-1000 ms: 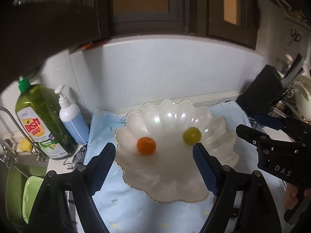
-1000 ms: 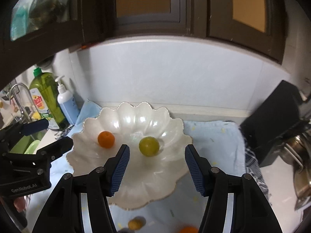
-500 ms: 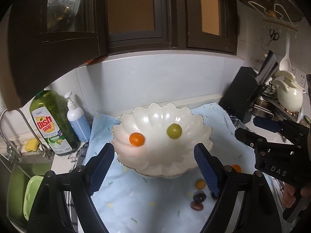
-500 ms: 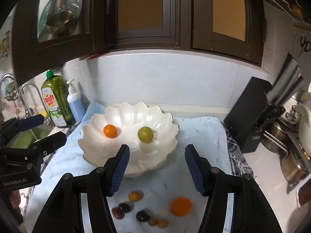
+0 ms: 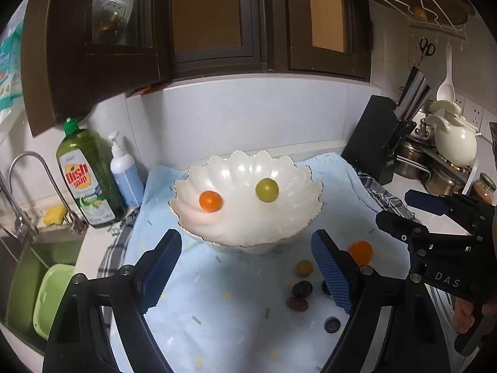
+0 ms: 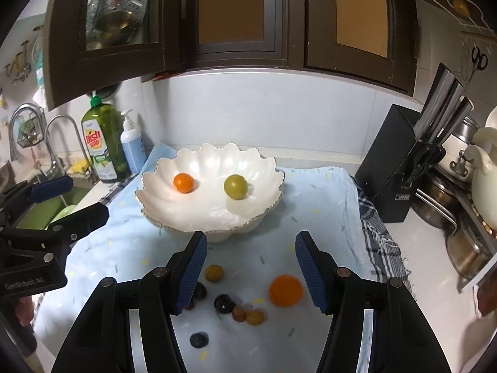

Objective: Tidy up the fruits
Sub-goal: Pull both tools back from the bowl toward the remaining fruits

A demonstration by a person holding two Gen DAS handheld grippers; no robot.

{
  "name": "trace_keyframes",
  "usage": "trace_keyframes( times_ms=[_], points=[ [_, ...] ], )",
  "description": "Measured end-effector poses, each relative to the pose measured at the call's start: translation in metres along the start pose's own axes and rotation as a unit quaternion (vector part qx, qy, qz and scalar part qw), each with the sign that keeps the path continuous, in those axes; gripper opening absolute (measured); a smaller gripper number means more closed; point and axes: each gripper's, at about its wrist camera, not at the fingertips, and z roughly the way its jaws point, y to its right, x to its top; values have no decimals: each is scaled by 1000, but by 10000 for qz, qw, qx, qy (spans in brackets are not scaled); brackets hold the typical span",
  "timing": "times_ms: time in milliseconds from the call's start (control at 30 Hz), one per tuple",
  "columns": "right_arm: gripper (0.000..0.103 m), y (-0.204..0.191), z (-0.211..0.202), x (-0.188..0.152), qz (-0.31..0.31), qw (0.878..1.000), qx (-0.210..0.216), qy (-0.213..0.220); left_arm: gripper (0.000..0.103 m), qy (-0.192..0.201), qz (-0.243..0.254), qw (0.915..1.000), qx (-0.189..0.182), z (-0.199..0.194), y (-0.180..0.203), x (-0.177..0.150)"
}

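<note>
A white scalloped bowl [image 5: 248, 236] [image 6: 174, 217] sits on a light blue cloth [image 5: 236, 310] [image 6: 316, 205]. It holds a small orange fruit [image 5: 210, 200] [image 6: 183, 182] and a green fruit [image 5: 266, 190] [image 6: 235, 186]. Several loose fruits lie on the cloth in front: a bigger orange [image 5: 360, 251] [image 6: 285, 290], a yellow one [image 5: 303, 268] [image 6: 214, 273], dark ones [image 5: 302, 288] [image 6: 224, 303]. My left gripper [image 5: 247, 270] [image 6: 66, 197] is open and empty, near the bowl's front. My right gripper [image 6: 250, 267] [image 5: 403, 211] is open and empty above the loose fruits.
A green dish soap bottle [image 5: 87, 177] and a blue pump bottle [image 5: 125, 174] stand at the left by the sink [image 5: 28, 267] and tap. A black knife block [image 6: 403, 161], pots and a cream kettle [image 5: 453, 143] stand at the right. Dark cabinets hang above.
Both grippers have pulled back and up from the bowl. The bowl looks smaller and the loose fruits on the cloth have come into view. Both stay open.
</note>
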Motion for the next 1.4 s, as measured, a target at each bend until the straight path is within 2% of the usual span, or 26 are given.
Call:
trace_keyframes(
  times_ms=[267, 933, 1400],
  points=[
    [60, 2, -4, -22, -135, 9999, 69, 49, 86, -175, 8, 9998, -109, 6, 14, -22],
    [60, 8, 26, -72, -279, 9976, 277, -567, 84, -522, 449, 9965, -466, 40, 40, -67],
    [44, 19, 57, -92, -207, 9938, 384, -1023, 71, -997, 660, 9903, -703, 79, 52, -87]
  ],
)
